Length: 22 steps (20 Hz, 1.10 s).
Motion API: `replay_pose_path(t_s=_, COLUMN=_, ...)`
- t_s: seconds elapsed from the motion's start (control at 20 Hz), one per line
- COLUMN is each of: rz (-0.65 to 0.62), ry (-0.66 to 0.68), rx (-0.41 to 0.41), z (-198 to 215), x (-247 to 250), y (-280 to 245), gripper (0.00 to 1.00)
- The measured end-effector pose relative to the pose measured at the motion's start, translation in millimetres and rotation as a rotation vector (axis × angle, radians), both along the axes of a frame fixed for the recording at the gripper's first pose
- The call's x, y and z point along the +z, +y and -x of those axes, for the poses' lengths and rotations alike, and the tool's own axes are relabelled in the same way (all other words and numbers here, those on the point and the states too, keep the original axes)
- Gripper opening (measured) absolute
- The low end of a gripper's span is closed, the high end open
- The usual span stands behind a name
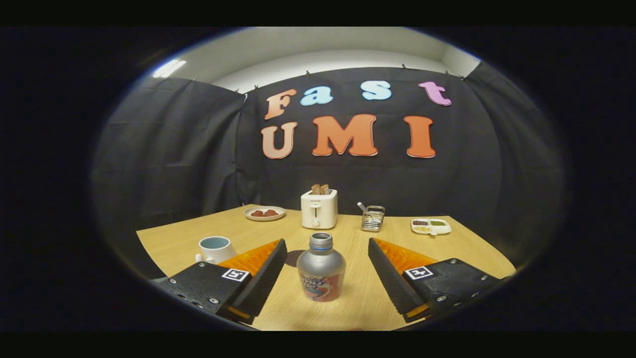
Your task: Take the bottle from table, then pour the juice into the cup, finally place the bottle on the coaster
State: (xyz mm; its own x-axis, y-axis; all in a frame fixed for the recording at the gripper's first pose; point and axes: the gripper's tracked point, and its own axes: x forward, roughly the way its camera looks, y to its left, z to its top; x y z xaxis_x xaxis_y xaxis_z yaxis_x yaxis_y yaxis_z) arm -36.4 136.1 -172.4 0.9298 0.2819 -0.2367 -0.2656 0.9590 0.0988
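A small silver bottle (321, 268) with a red-and-blue label and an uncapped threaded neck stands upright on the wooden table (357, 303). It sits between my two fingers, with a gap on each side. My gripper (328, 248) is open; the black-and-orange fingers (268, 268) flank the bottle without touching it. A white cup (215, 248) with a pale blue inside stands just left of the left finger, partly hidden behind it.
At the table's far side stand a white toaster (319, 209) with toast in it, a plate (264, 213) with reddish pieces, a wire holder (372, 218) with a utensil, and a white divided dish (431, 226).
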Motion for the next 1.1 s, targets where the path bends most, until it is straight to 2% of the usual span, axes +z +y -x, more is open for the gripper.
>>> replay_pose_path(t_s=0.45, rz=-0.011, ry=0.083, rx=0.036, z=-7, x=-62, y=24, gripper=0.98)
replay_pose_path(t_s=0.85, rz=0.012, ry=0.143, rx=0.009, z=-11, x=-95, y=28, gripper=0.98)
replay_pose_path(t_s=0.95, rz=0.014, ry=0.16, rx=-0.003, z=-10, x=-102, y=27, gripper=0.96)
replay_pose_path(t_s=1.1, rz=0.018, ry=0.185, rx=-0.029, z=-11, x=-108, y=24, gripper=0.83)
